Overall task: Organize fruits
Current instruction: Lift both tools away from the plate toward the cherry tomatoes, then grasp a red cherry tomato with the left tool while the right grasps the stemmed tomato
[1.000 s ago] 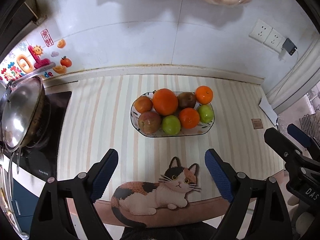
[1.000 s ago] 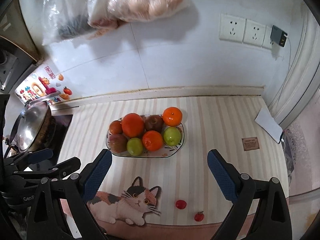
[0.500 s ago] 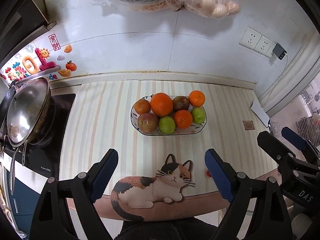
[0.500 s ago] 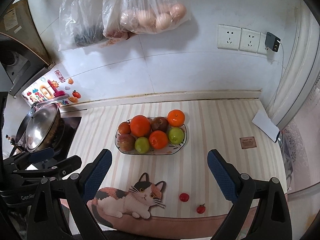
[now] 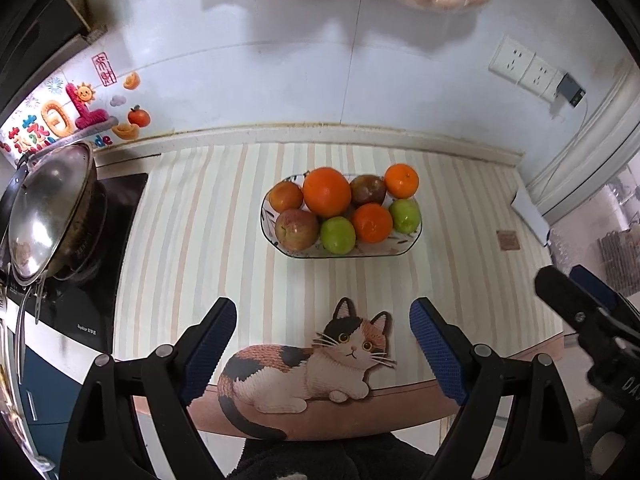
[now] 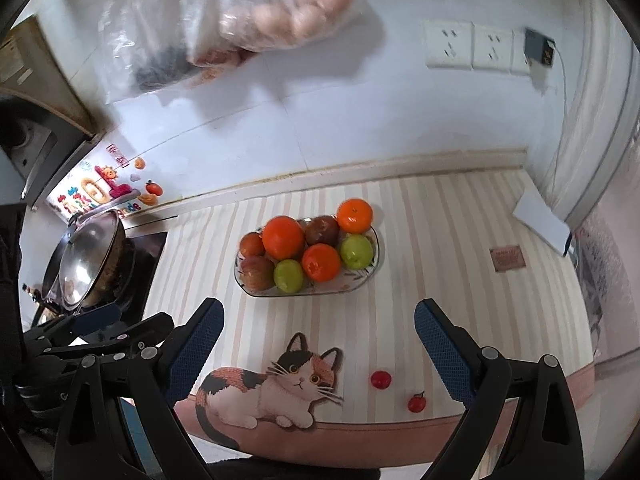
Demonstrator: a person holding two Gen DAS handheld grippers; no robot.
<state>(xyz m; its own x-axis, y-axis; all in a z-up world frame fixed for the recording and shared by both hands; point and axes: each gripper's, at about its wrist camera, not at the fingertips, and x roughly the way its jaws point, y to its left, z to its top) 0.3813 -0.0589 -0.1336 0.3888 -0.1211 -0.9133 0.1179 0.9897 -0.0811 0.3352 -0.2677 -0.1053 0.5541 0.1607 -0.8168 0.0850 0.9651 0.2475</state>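
Fruit bowl point(image 6: 362, 280) sits full on my counter point(image 6: 440, 240); left gripper point(image 5: 320, 344) and right gripper point(image 6: 318, 344) both gape, empty.

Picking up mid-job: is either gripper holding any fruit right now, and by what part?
Nothing is held. The left gripper and right gripper both stand open and empty above the striped mat.

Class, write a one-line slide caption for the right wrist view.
Open right gripper above a striped mat, facing a fruit bowl, two small red fruits loose near the edge.
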